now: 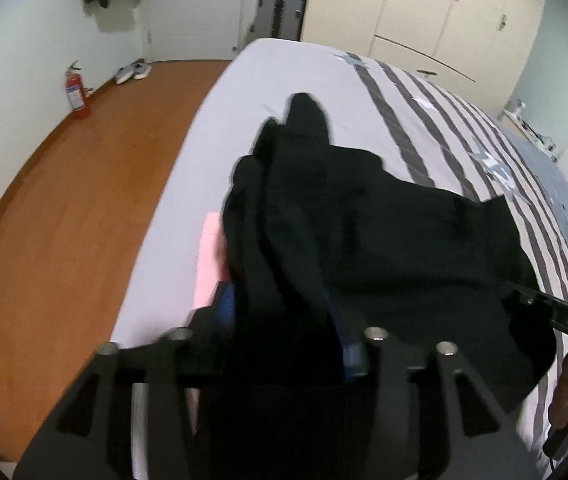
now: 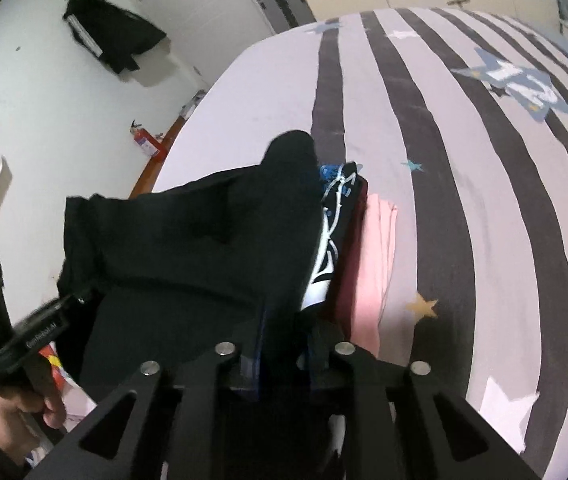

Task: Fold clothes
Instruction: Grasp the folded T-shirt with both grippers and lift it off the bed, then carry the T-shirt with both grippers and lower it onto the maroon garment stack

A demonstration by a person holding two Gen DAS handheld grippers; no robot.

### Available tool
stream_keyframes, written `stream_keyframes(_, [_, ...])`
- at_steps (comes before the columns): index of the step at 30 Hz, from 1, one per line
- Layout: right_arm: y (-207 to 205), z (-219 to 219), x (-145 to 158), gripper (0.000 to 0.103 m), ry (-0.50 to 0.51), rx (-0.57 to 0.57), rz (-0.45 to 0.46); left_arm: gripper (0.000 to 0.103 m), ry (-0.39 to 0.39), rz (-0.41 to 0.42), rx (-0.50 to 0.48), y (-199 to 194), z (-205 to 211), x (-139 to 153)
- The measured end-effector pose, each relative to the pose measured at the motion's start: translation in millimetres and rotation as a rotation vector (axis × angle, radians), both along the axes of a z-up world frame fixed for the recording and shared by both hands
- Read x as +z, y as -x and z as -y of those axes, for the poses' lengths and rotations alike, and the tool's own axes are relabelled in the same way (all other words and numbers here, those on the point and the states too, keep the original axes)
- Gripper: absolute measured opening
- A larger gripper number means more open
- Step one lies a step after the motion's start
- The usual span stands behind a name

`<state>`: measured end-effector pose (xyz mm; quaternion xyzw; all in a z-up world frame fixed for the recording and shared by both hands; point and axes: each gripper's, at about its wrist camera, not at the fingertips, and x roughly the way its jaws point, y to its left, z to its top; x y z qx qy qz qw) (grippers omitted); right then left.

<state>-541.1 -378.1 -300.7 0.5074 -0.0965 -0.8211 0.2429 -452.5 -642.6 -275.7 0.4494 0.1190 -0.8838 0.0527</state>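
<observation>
step: laying black garment (image 1: 364, 248) on folded stack (image 2: 368, 256) on bed (image 2: 464, 208) | left gripper (image 1: 284, 332) jaws part-open, cloth between, grip unclear | right gripper (image 2: 284, 344) jaws narrow, cloth between, hold unclear | garment ahead of both jaws, spread to land flat

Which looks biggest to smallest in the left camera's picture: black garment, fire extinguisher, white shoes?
1. black garment, nearest the camera, which inflates it.
2. fire extinguisher.
3. white shoes; these last two look close in size, so their order is unsure.
</observation>
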Motion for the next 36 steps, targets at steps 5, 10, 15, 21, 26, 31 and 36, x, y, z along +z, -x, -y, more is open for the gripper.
stream_keyframes(5, [-3.5, -21.1, 6.0, 0.032, 0.047, -0.016, -0.013, 0.055, -0.016, -0.108, 0.114, -27.4, 19.2, 27.1])
stream_keyframes(10, [-10.5, -53.2, 37.2, 0.035, 0.017, -0.107, -0.169, 0.021, 0.158, -0.273, 0.101, -49.3, 5.0, 72.1])
stream_keyframes(15, [-17.8, -21.3, 55.7, 0.034, -0.014, -0.014, -0.293, 0.009, 0.161, -0.268, -0.060, -29.3, -39.4, 72.8])
stream_keyframes(21, [-18.4, 51.0, 48.7, 0.031, -0.068, 0.122, -0.350, 0.009, 0.144, -0.164, 0.000, 11.9, -15.1, 22.9])
stream_keyframes(26, [8.2, 60.7, 18.5, 0.029, -0.173, 0.060, -0.301, 0.010, 0.133, -0.125, 0.039, 19.6, 2.1, -6.9])
stream_keyframes(31, [10.0, 47.7, -1.5, 0.021, -0.179, 0.040, -0.241, 0.010, 0.142, -0.147, 0.023, 29.1, -4.3, 16.1])
stream_keyframes(36, [8.5, 45.7, 20.7, 0.021, -0.161, 0.038, -0.291, 0.010, 0.166, -0.112, -0.017, 56.7, -1.5, 18.2])
